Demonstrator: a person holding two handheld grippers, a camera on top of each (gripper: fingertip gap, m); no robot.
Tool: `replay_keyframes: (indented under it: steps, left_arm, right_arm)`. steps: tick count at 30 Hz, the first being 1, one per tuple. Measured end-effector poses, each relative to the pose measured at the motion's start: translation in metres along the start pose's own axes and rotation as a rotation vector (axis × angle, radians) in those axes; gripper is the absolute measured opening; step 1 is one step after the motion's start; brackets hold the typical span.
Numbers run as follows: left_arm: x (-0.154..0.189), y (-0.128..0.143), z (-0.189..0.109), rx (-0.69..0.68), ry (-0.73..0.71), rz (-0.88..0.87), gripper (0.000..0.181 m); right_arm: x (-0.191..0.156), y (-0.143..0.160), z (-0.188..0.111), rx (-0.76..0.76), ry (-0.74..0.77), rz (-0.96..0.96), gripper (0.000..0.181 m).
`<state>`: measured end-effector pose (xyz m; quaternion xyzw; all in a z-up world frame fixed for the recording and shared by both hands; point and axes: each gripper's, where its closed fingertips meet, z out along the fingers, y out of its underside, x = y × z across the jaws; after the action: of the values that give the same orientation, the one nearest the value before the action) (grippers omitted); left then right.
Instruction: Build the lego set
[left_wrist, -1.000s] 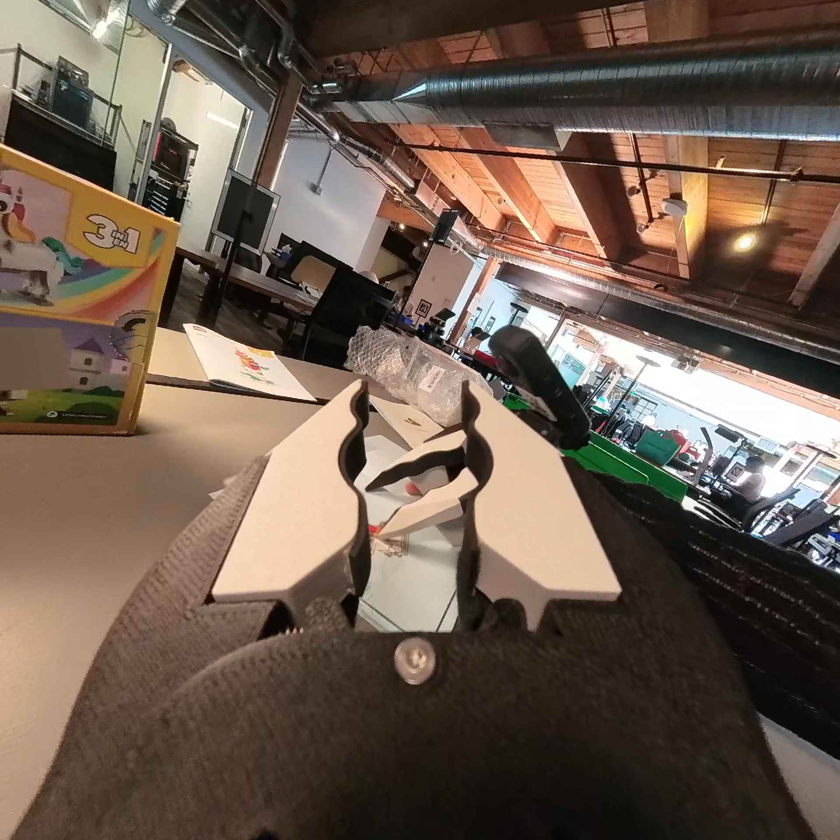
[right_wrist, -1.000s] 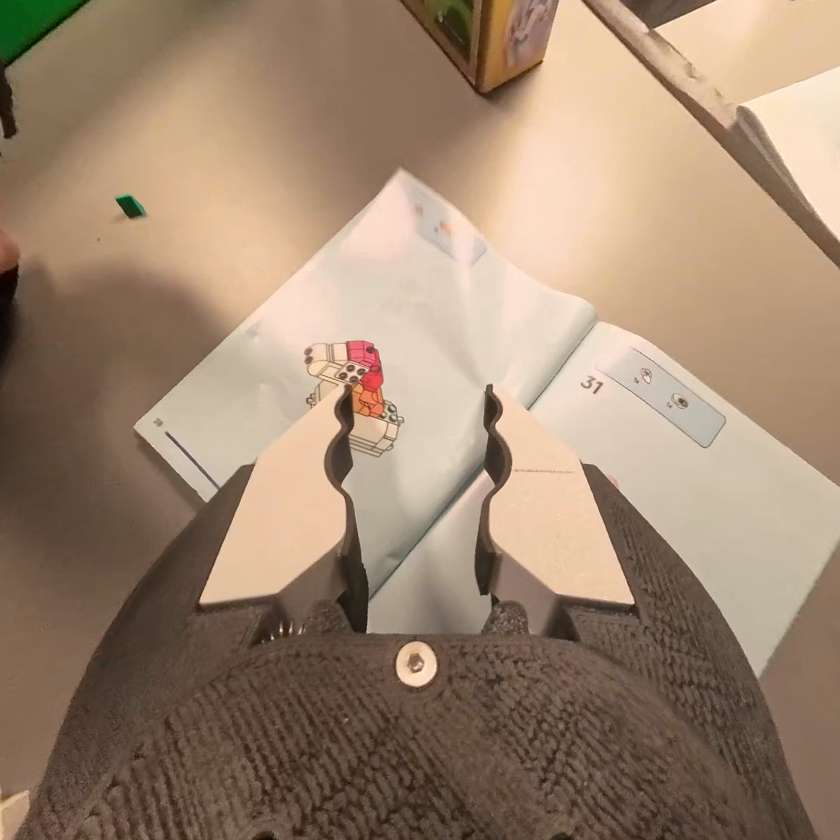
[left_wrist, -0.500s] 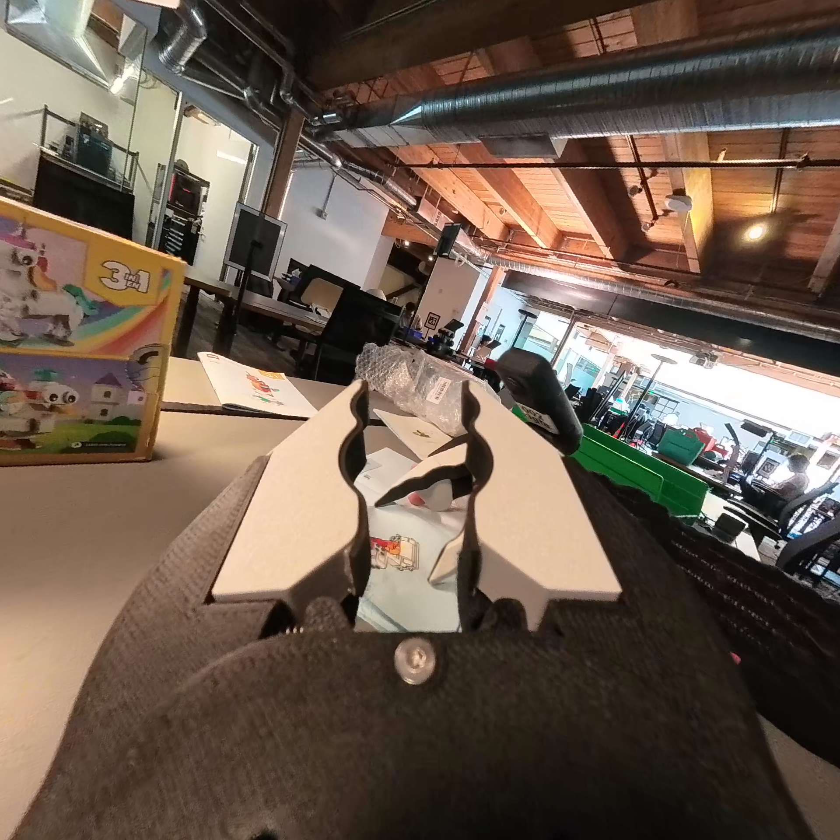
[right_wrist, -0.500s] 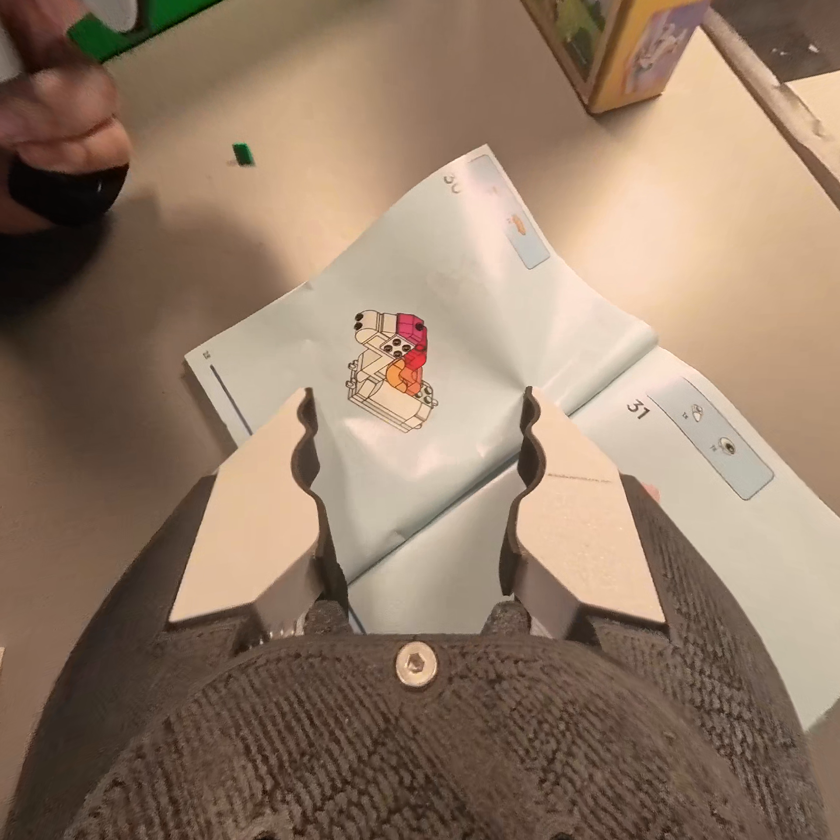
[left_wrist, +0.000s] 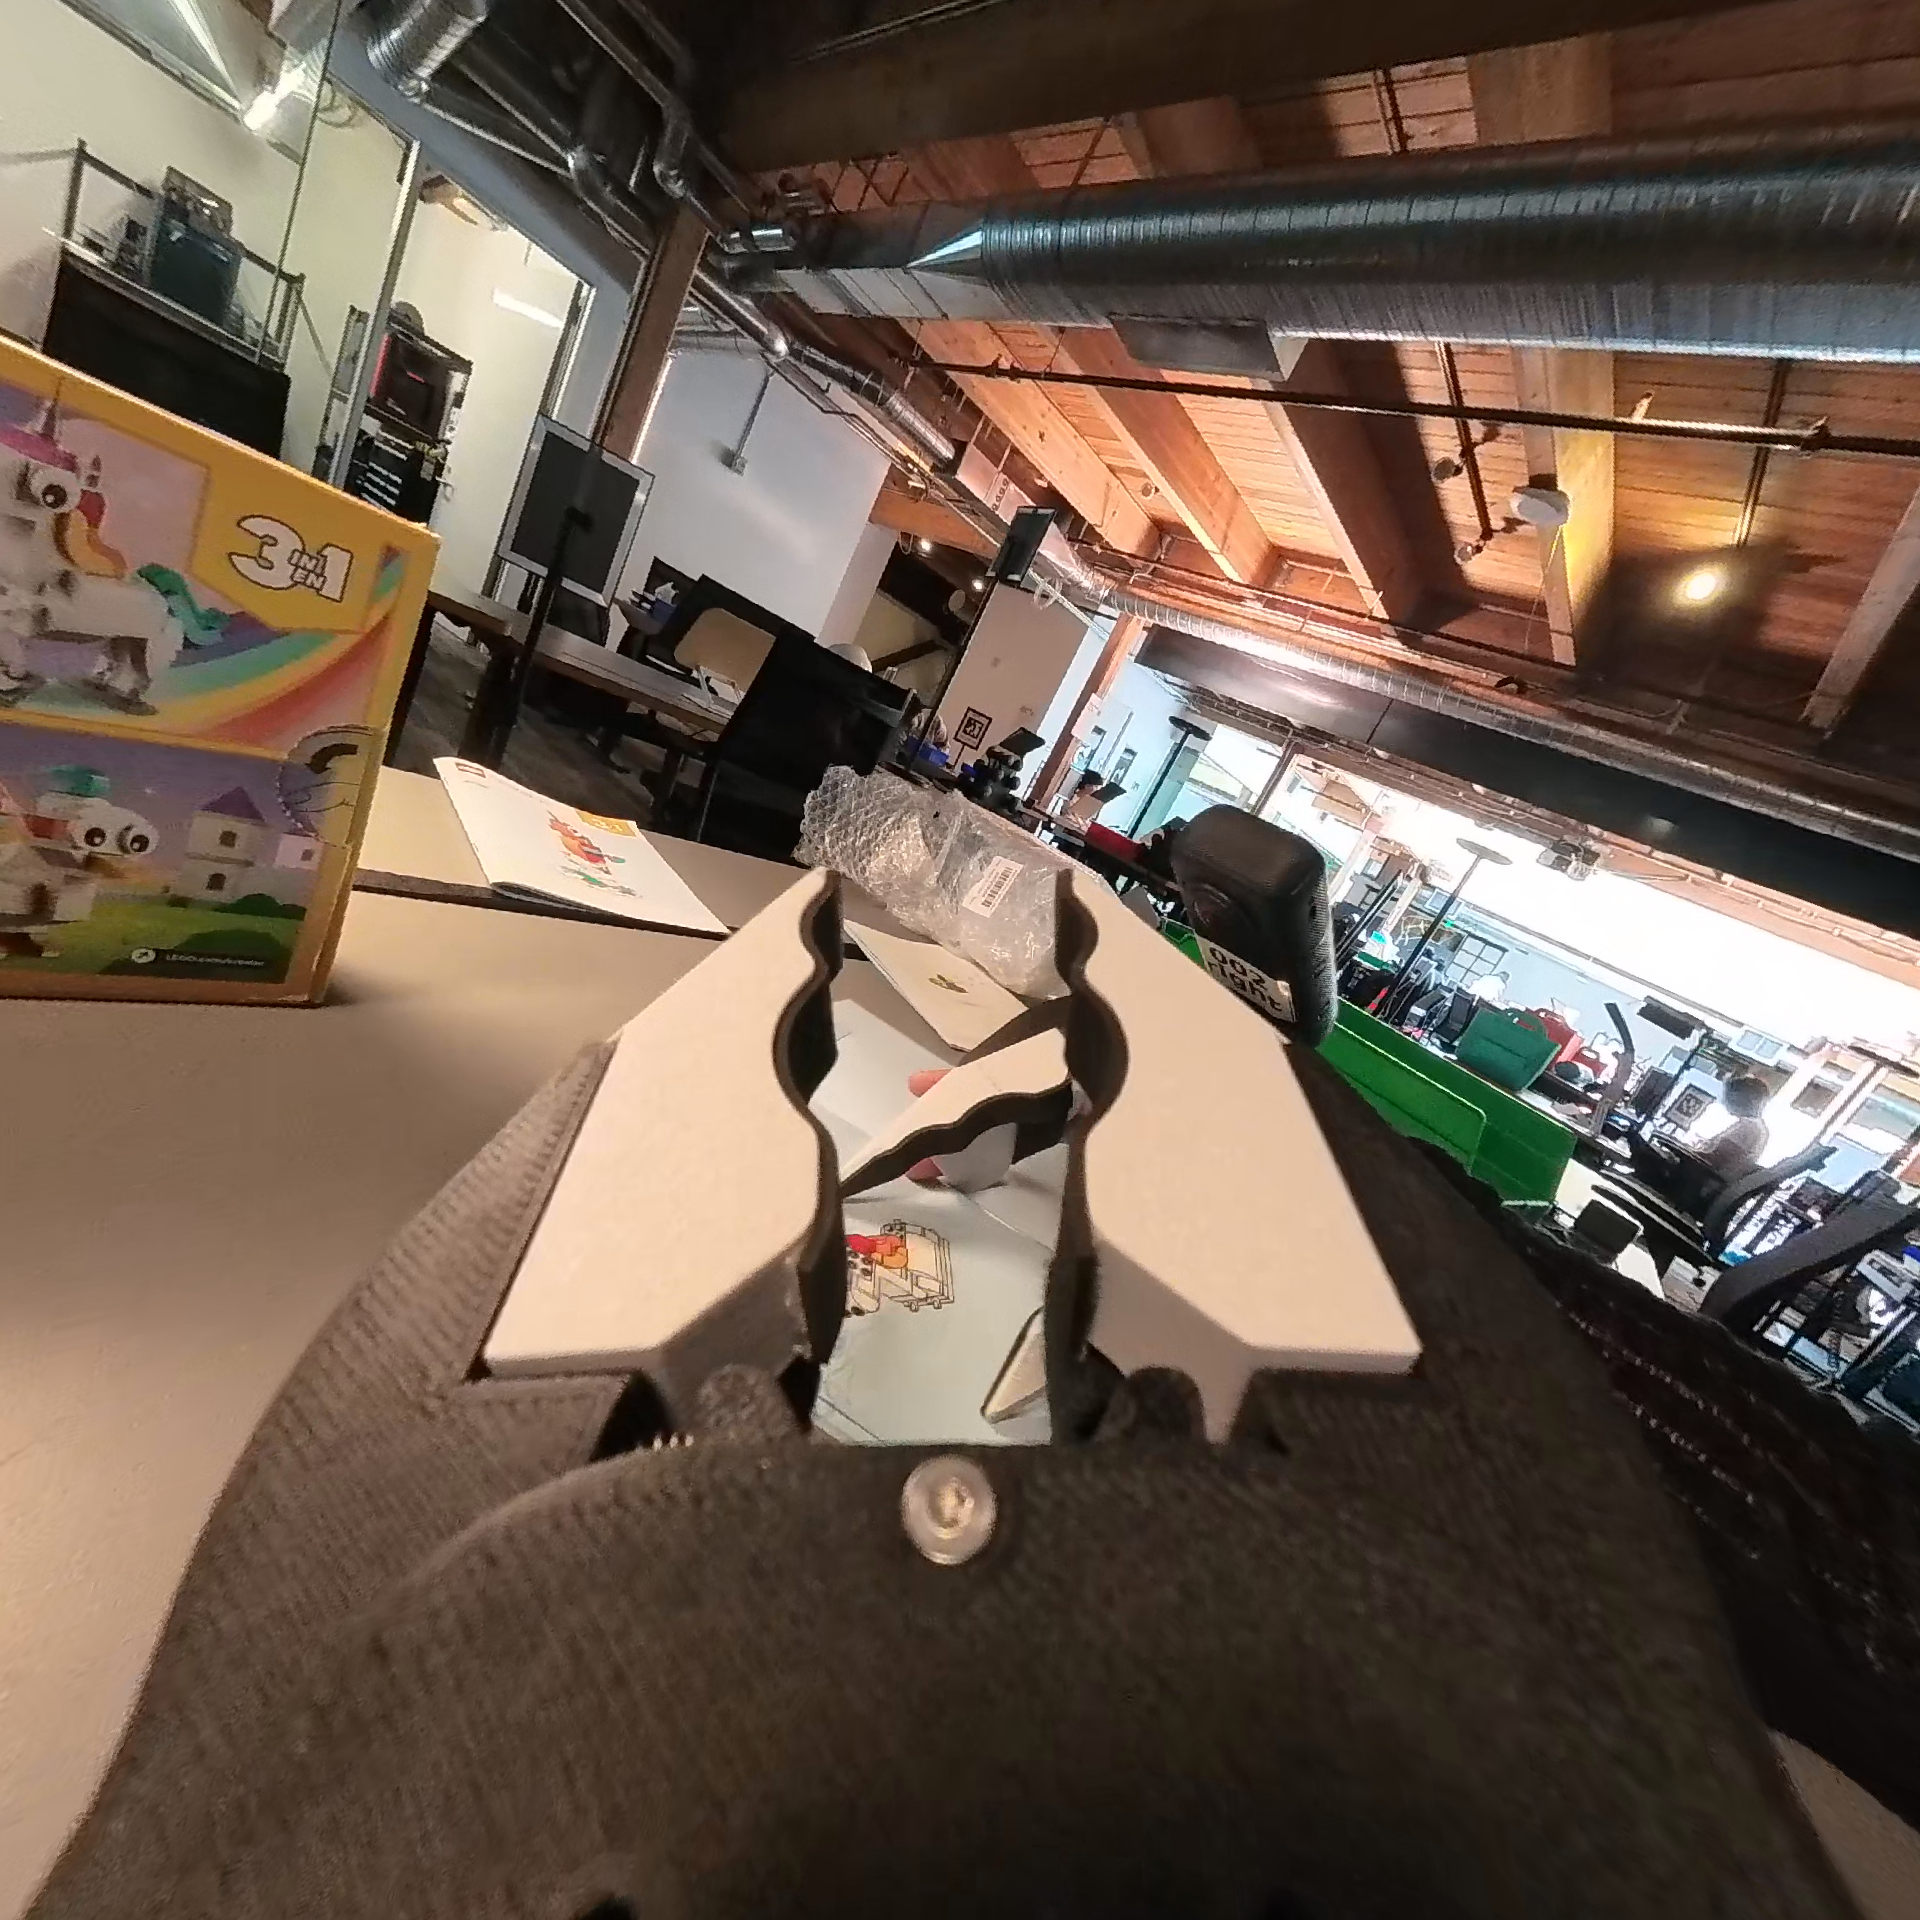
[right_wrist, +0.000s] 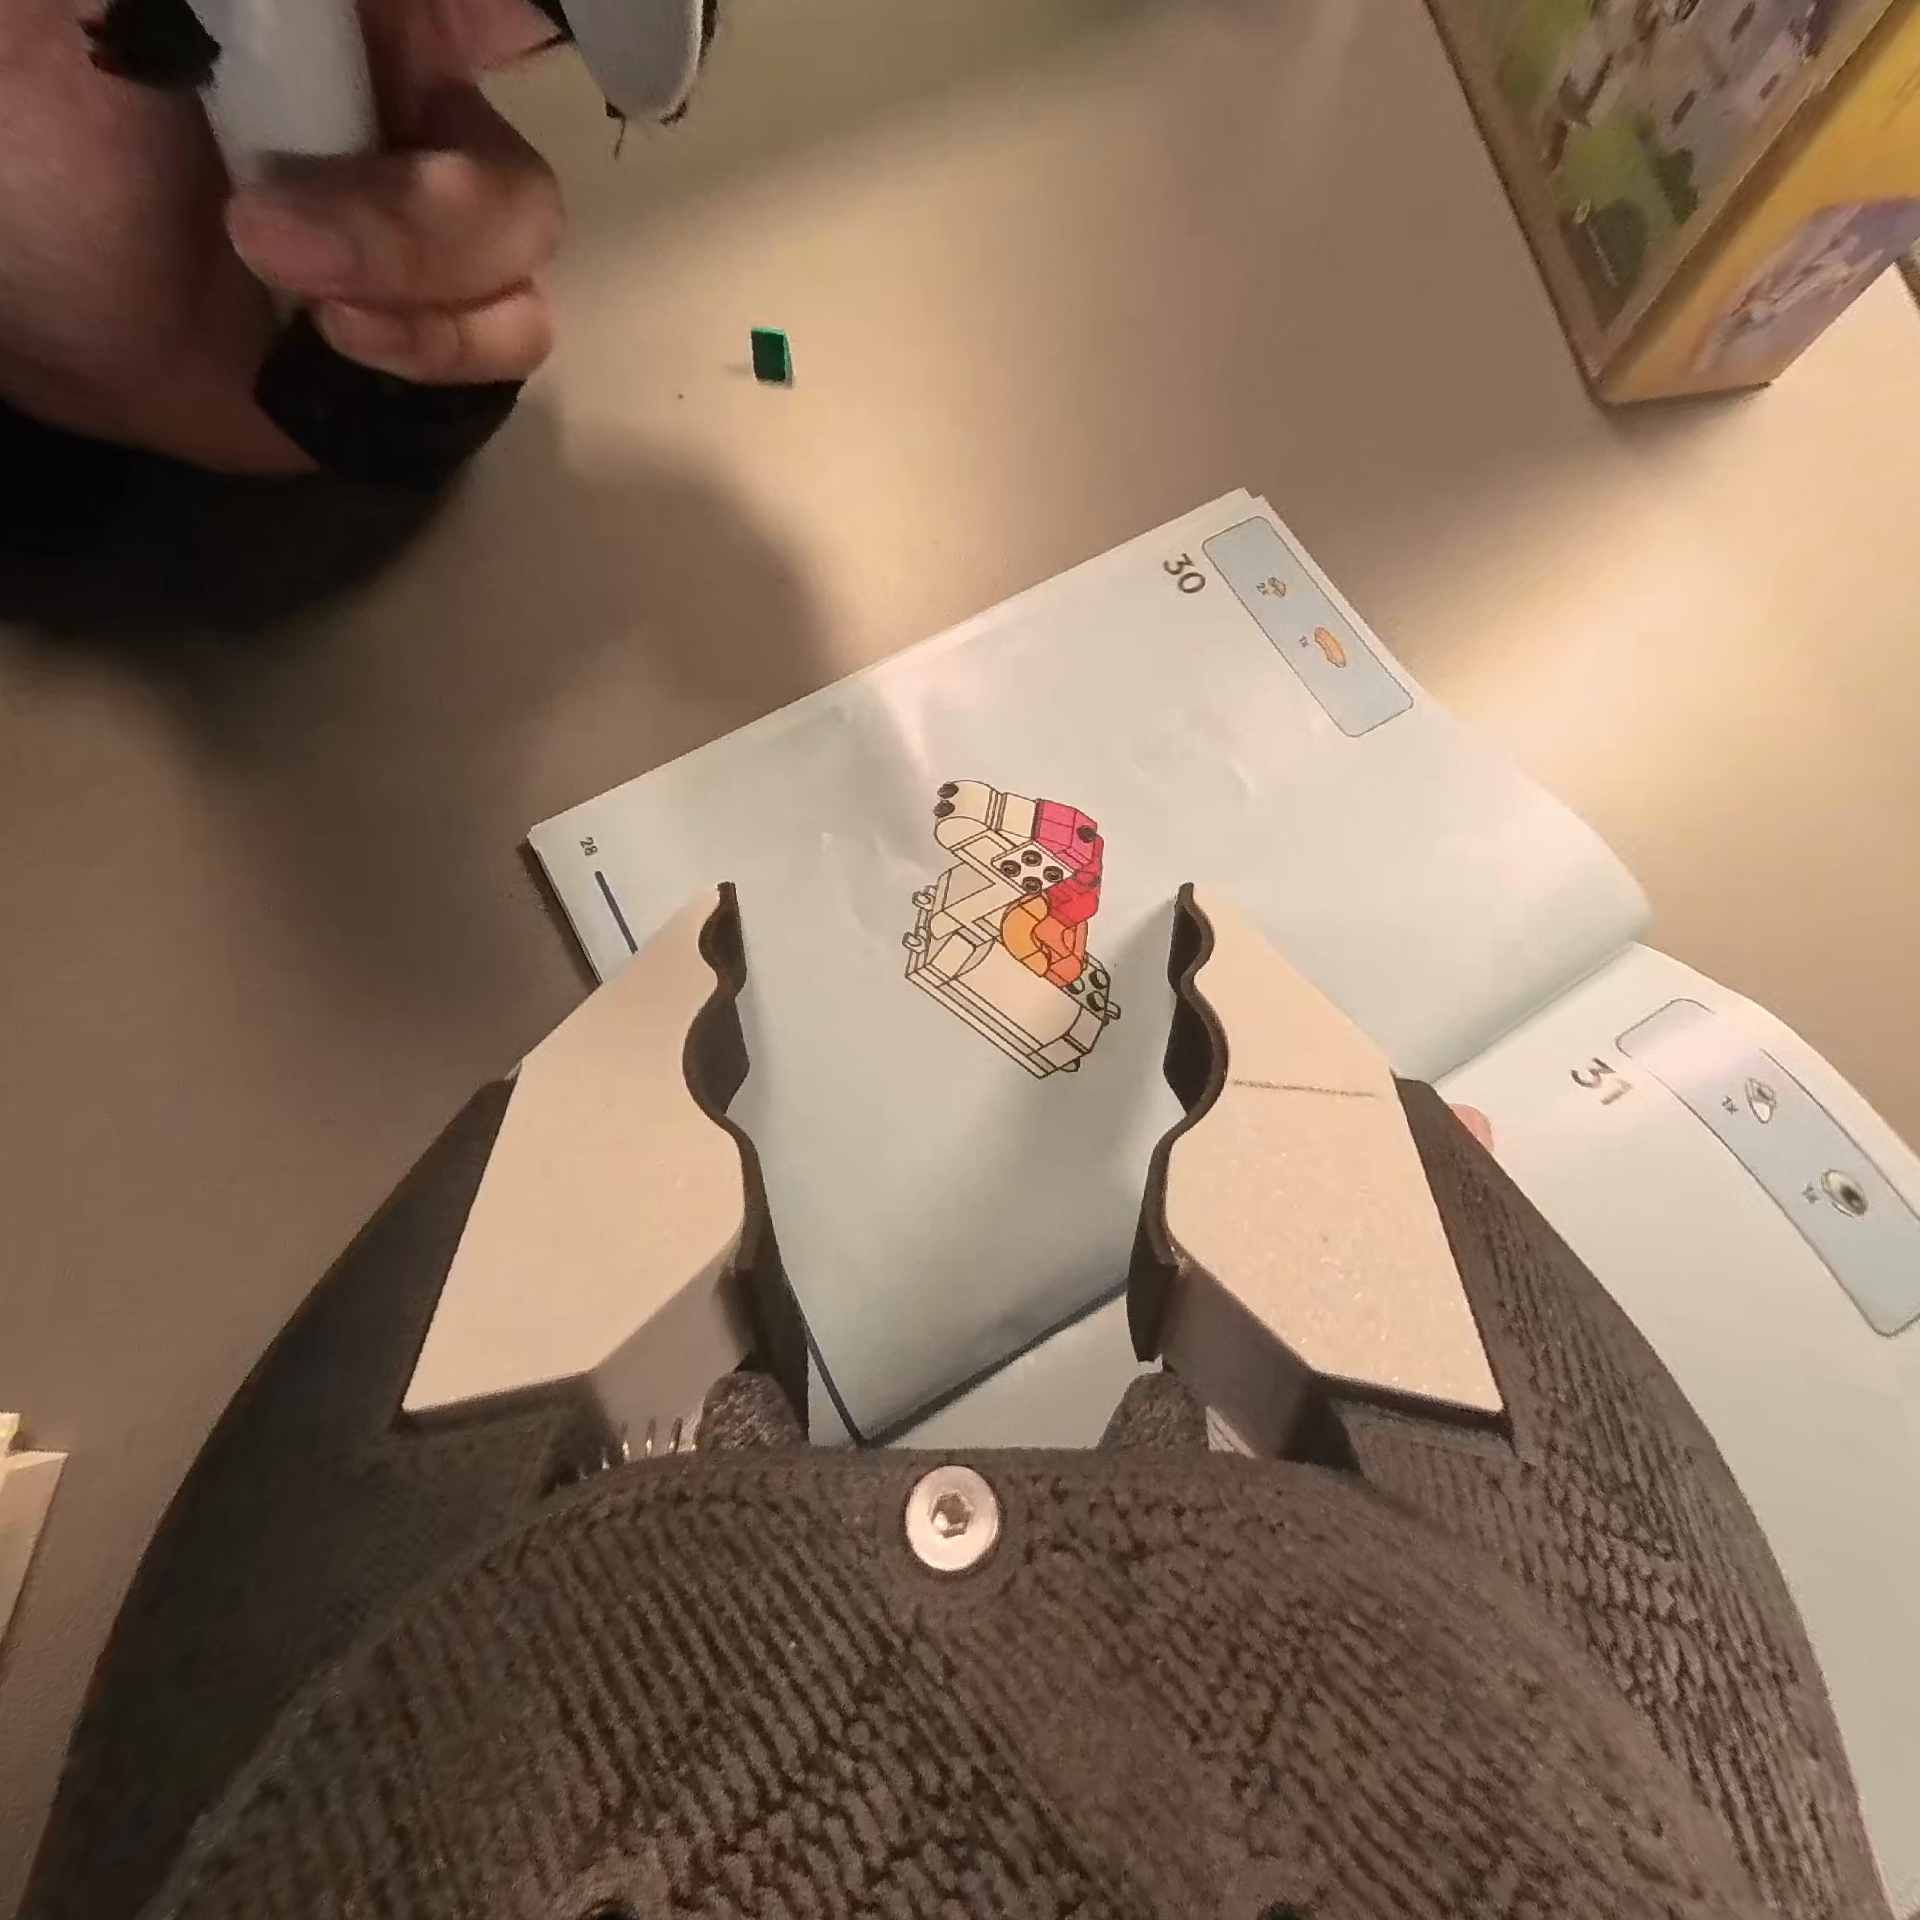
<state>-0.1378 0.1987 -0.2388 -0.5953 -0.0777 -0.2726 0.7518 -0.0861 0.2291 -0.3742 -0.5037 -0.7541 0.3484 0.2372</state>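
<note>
My right gripper (right_wrist: 954, 904) hangs with its jaws spread wide and empty above the open instruction booklet (right_wrist: 1226, 790), which lies flat on the beige table (right_wrist: 935, 312). My left gripper (left_wrist: 940, 909), held low and tilted up toward the ceiling, also has its jaws parted with nothing between them; its hand (right_wrist: 343, 208) shows at the top left of the right wrist view. The only loose piece of the set I can see is a small green brick (right_wrist: 770, 354), alone on the table well apart from the booklet, between it and that hand. The yellow set box (left_wrist: 177, 748) stands upright at the far side, with a second booklet (left_wrist: 582, 862) and a bubble-wrapped bundle (left_wrist: 935, 883) beyond.

The risks, as I judge them: the brick is tiny and flat, so wide jaws coming down off-centre could flick it away or skid it across the smooth table. The booklet's raised centre fold could catch a fingertip and drag the pages shut.

The booklet carries printed page and step numbers, the box a printed badge and the bundle a barcode sticker; I leave their wording aside.
</note>
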Motion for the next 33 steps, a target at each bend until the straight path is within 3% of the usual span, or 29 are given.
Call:
replay_keyframes:
  steps: [8,12,15,17,20,23,26,28,30,33]
  left_arm:
    - [0.018,-0.006,0.0,0.006,0.039,0.132,0.041]
    - [0.066,-0.007,-0.001,0.001,0.128,0.395,0.043]
    - [0.113,-0.008,-0.008,-0.04,0.209,0.468,0.051]
    - [0.131,-0.016,-0.022,-0.072,0.198,0.439,0.062]
    - [0.143,-0.041,-0.068,-0.037,0.135,0.392,0.067]
    - [0.117,-0.08,-0.126,0.02,-0.094,0.451,0.066]
    - [0.061,-0.129,-0.186,0.033,-0.443,0.51,0.058]
    - [0.027,-0.159,-0.212,-0.01,-0.587,0.561,0.05]
    - [-0.013,-0.164,-0.212,-0.192,-0.63,0.558,0.045]
    - [-0.076,-0.131,-0.201,-0.676,-0.584,0.513,0.031]
  right_arm:
    - [0.0,0.001,0.0,-0.001,-0.005,0.01,0.082]
    - [0.0,0.001,0.0,-0.001,-0.006,0.014,0.081]
    - [0.001,0.001,0.0,0.0,-0.005,0.017,0.081]
    - [0.001,0.001,0.0,0.0,-0.005,0.017,0.081]
    - [0.001,0.001,0.0,0.0,-0.005,0.018,0.08]
    - [0.001,0.001,0.0,0.001,-0.005,0.02,0.08]
    - [0.002,0.0,0.0,0.001,-0.002,0.021,0.079]
    - [0.002,0.0,0.0,0.001,-0.002,0.021,0.079]
    - [0.002,0.0,0.0,0.001,0.0,0.021,0.079]
    - [0.002,0.001,0.0,0.0,0.002,0.022,0.079]
